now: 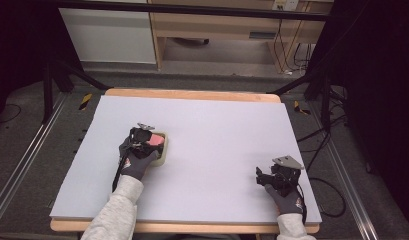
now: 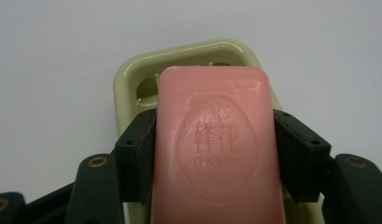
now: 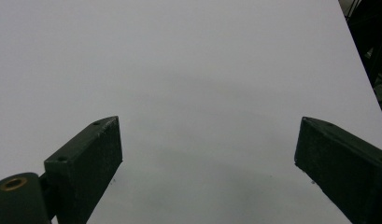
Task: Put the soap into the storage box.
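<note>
A pink soap bar point(image 2: 216, 140) with an embossed oval stamp lies over a pale green soap dish point(image 2: 132, 79). My left gripper point(image 2: 215, 158) is shut on the bar, one black pad pressing on each long side. From above, that gripper point(image 1: 148, 139) sits over the dish point(image 1: 162, 159) at the table's left middle, the soap point(image 1: 155, 140) showing pink between its jaws. My right gripper point(image 1: 264, 176) rests low at the table's right front. Its own view shows it point(image 3: 207, 154) open, wide apart, with bare white table between the pads.
The white tabletop point(image 1: 217, 130) has a wooden rim point(image 1: 192, 94) at the far edge. Beyond it stand a wooden desk point(image 1: 217, 30), dark stands and cables on the floor point(image 1: 322, 145). Metal rails point(image 1: 22, 160) run along both sides.
</note>
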Action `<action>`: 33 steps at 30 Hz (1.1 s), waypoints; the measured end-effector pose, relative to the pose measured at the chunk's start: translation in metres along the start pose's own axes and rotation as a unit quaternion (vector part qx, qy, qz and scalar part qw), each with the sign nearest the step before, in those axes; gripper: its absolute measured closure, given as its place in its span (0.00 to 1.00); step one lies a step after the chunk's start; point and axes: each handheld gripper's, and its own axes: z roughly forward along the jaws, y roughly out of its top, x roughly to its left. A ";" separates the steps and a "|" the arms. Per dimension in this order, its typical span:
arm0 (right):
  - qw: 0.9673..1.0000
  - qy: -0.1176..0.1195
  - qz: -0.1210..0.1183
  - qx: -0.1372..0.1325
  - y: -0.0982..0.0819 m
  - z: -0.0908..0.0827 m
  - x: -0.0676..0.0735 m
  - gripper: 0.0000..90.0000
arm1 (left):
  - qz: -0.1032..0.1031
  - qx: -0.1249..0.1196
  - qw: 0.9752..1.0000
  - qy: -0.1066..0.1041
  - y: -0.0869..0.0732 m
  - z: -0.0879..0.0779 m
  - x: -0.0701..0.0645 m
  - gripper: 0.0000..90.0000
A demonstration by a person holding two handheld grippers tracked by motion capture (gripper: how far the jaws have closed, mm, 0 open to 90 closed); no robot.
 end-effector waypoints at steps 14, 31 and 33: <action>1.000 -0.003 0.007 -0.002 0.000 -0.001 -0.001 0.09 | 0.028 -0.048 0.998 -0.035 -0.001 -0.029 0.002 0.30; 1.000 -0.013 0.014 -0.002 -0.001 -0.002 -0.007 0.07 | 0.048 -0.082 0.993 -0.065 -0.040 -0.071 0.025 0.24; 1.000 -0.015 0.014 0.001 -0.002 -0.001 -0.008 0.07 | 0.047 -0.081 0.994 -0.059 -0.047 -0.074 0.030 0.23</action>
